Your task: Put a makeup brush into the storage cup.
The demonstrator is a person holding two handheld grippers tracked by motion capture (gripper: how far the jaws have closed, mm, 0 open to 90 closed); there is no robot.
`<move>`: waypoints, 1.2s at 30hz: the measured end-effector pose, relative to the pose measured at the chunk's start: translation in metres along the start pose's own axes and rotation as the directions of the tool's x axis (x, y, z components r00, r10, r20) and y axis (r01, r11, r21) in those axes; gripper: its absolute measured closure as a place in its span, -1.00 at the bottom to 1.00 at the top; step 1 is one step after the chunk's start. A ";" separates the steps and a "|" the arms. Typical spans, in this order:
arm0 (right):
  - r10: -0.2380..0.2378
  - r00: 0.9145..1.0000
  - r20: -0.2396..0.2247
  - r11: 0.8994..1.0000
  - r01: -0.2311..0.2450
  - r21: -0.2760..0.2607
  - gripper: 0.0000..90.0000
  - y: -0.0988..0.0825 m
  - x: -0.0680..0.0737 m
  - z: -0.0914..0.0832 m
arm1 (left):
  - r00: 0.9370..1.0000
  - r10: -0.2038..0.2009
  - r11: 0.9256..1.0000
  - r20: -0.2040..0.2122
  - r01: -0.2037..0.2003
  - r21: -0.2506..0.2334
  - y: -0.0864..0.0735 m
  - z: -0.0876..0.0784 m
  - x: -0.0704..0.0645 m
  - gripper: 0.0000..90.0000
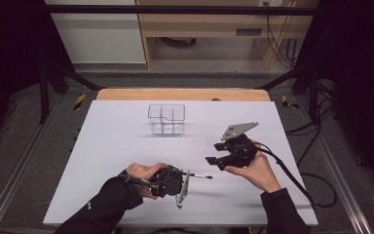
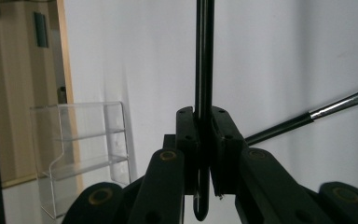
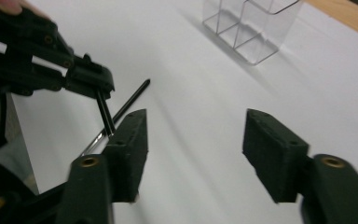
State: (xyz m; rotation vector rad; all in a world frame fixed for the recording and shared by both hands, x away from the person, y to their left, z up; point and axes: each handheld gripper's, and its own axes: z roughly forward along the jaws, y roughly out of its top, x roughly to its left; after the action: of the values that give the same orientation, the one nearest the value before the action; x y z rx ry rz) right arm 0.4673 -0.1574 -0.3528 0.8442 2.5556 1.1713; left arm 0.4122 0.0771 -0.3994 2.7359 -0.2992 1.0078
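High view showed a thin black rod with a shiny metal tip (image 1: 202,176) low on the matte white table (image 1: 107,146), pointing toward three o'clock, clenched in the left gripper (image 1: 187,175). Left gripper view had that slim rod (image 2: 204,56) pinched between the flat black jaws. At two o'clock from it the right gripper (image 1: 213,153) hovered with its blocky jaws spread and empty. Toward twelve o'clock stood a clear plastic compartmented organiser (image 1: 166,118), well apart.

Grey carpeted floor (image 1: 24,131), wooden furniture (image 1: 209,27) behind — perhaps a desk, dark surroundings, trailing cables (image 1: 316,136).
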 end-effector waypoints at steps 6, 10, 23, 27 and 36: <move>0.078 0.996 0.048 0.995 -0.074 -0.074 -0.44 -0.008 -0.008 -0.009 | 0.996 -0.085 0.996 0.022 0.084 0.004 -0.011 0.000 0.003 0.85; 0.115 0.992 0.050 0.989 -0.110 -0.103 -0.54 -0.013 -0.012 -0.012 | 0.991 -0.133 0.991 0.029 0.133 -0.004 -0.017 0.000 0.003 0.85; 0.164 0.984 0.067 0.968 -0.148 -0.205 -0.68 -0.027 -0.010 -0.021 | 0.950 -0.308 0.950 0.051 0.310 -0.036 -0.035 0.001 0.000 0.85; 0.179 0.982 0.056 0.960 -0.162 -0.229 -0.69 -0.034 -0.009 -0.020 | 0.927 -0.369 0.926 0.073 0.373 -0.059 -0.038 0.001 0.000 0.85; 0.217 0.976 0.030 0.938 -0.200 -0.283 -0.71 -0.043 -0.009 -0.020 | 0.859 -0.508 0.849 0.064 0.512 -0.126 -0.039 0.002 0.000 0.85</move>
State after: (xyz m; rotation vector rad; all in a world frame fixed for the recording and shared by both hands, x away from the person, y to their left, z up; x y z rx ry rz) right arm 0.4488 -0.1974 -0.3716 1.0800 2.2219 1.4980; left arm 0.4239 0.1140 -0.4054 2.4902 0.3354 0.7622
